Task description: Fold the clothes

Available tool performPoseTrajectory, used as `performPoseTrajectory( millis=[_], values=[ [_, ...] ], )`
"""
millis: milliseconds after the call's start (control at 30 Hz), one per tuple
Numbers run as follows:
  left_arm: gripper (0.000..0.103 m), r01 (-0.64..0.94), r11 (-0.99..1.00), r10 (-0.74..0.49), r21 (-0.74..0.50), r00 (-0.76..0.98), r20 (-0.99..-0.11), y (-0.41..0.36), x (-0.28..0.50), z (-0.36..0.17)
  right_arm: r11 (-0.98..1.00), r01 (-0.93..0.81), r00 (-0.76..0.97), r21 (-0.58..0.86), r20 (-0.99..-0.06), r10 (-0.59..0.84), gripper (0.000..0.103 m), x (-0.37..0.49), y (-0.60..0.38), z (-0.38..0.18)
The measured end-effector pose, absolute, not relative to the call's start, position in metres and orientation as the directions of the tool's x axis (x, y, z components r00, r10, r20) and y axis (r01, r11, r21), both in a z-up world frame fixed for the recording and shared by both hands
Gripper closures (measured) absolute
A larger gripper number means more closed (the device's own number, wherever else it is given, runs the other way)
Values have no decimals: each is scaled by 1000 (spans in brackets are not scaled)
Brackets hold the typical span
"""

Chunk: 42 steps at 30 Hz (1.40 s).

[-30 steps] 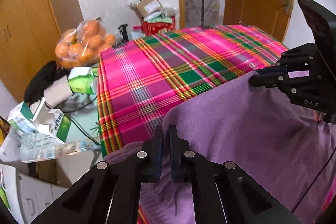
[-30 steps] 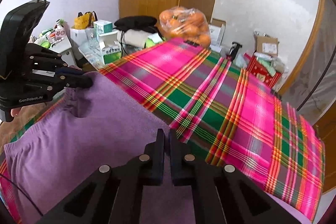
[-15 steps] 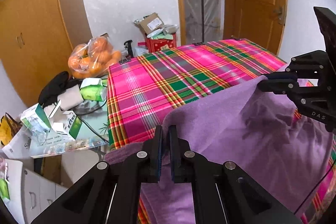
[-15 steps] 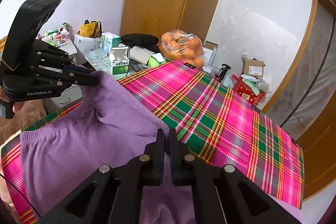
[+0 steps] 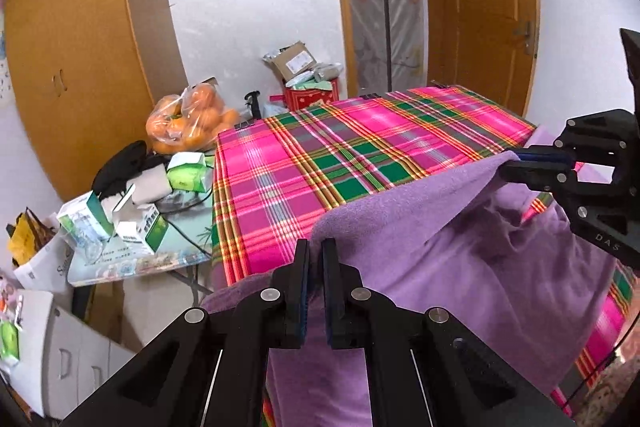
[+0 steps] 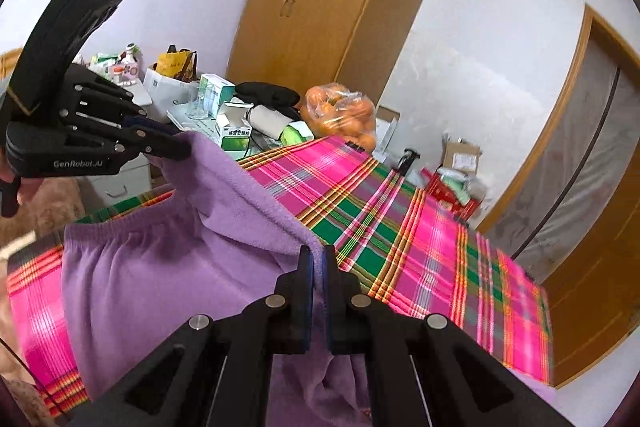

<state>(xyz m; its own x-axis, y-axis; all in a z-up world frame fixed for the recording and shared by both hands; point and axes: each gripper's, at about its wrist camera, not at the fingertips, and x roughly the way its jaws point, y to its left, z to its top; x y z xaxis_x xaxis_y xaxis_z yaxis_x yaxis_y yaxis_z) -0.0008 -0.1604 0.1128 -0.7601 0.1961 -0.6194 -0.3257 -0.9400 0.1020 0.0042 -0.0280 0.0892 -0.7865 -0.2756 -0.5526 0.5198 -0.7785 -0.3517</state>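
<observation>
The left gripper [image 5: 315, 247] has its fingers closed on one end of the lifted edge of a purple garment [image 5: 460, 251], and the right gripper [image 6: 318, 255] has its fingers closed on the other end of that same edge. In the left wrist view the right gripper [image 5: 510, 167] shows at the right, pinching the cloth; in the right wrist view the left gripper [image 6: 182, 147] shows at the left, pinching it too. The held edge runs taut between the two grippers, raised above the counter, and the rest of the garment hangs down from it in soft folds onto the near part of the plaid cloth [image 5: 320, 171] that covers the counter. A gathered waistband [image 6: 120, 227] lies flat on the plaid cloth at the near left in the right wrist view, below the left gripper. The far half of the plaid cloth is bare. Beyond its far left corner sits a bag of oranges [image 5: 188, 123], with small green and white boxes [image 5: 140, 223] and a black cloth [image 5: 120, 163] on a low glass table beside it. A red box [image 5: 312, 95] with a cardboard carton on it stands by the far wall, between a wooden wardrobe [image 5: 76, 67] on the left and a wooden door [image 5: 484, 7] on the right.
</observation>
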Motion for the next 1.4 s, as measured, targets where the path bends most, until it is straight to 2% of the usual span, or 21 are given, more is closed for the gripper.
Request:
performPoseTrajectory(
  millis=[267,433,867,1300,1400],
  values=[
    [97,-304,-950,202,75,-777,-596,-168,37,107,-761,505,-817,-406,-510,-270,99,49,-37,81],
    [97,-294,-952,189,86,-786,-589,-167,60,101,-766,514,-810,-387,-513,-284,99,74,-38,77],
    [97,-309,-950,216,39,-746,-629,-167,94,63,-788,532,-761,-309,-583,-285,99,108,-33,33],
    [92,-263,-959,262,-102,-699,-665,-181,120,25,-829,536,-689,-163,-652,-317,99,117,-15,-8],
    [83,-224,-950,312,-218,-677,-667,-193,122,23,-837,528,-683,-145,-657,-318,99,118,-10,-13]
  ],
)
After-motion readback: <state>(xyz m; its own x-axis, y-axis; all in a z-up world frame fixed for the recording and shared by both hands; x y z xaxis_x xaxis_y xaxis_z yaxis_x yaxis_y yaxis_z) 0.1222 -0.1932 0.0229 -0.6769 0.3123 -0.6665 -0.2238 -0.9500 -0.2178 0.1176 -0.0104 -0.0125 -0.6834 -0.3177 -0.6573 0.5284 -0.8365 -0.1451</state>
